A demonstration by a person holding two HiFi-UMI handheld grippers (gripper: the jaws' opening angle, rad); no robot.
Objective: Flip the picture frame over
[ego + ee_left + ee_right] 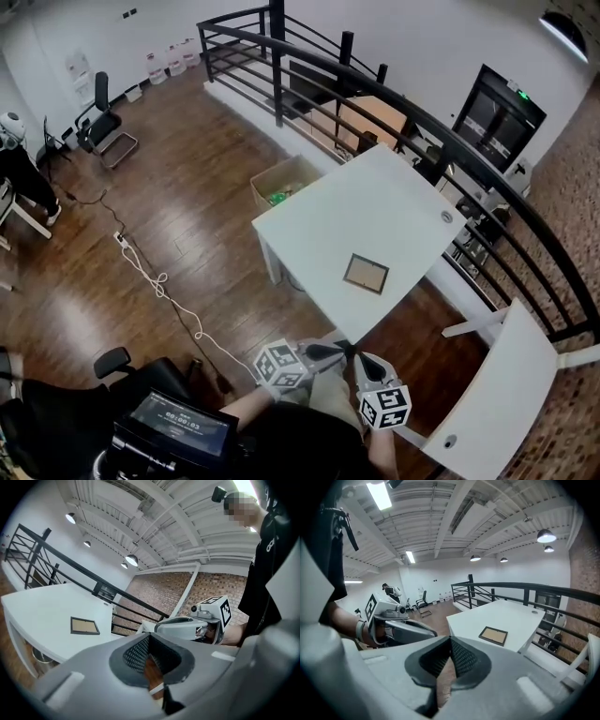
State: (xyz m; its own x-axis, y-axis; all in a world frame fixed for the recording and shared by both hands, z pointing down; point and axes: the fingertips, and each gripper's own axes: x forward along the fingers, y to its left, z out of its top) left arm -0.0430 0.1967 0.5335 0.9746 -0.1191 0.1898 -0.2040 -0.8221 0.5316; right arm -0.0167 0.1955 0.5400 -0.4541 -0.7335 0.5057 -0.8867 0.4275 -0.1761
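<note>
A small dark-edged picture frame point(366, 273) with a tan panel facing up lies flat on the white table point(328, 220), near its front corner. It also shows in the left gripper view, picture frame point(84, 625), and in the right gripper view, picture frame point(493, 635). Both grippers hang in front of the table's near corner, well short of the frame. My left gripper point(339, 352) is shut and empty, its jaws pressed together. My right gripper point(354, 360) is shut and empty too. Their tips nearly meet in the head view.
A black railing point(394, 84) runs behind the table. An open cardboard box point(281, 183) sits on the wood floor at the table's left. A second white table point(502, 394) stands at right. A white cable point(155, 281) trails over the floor.
</note>
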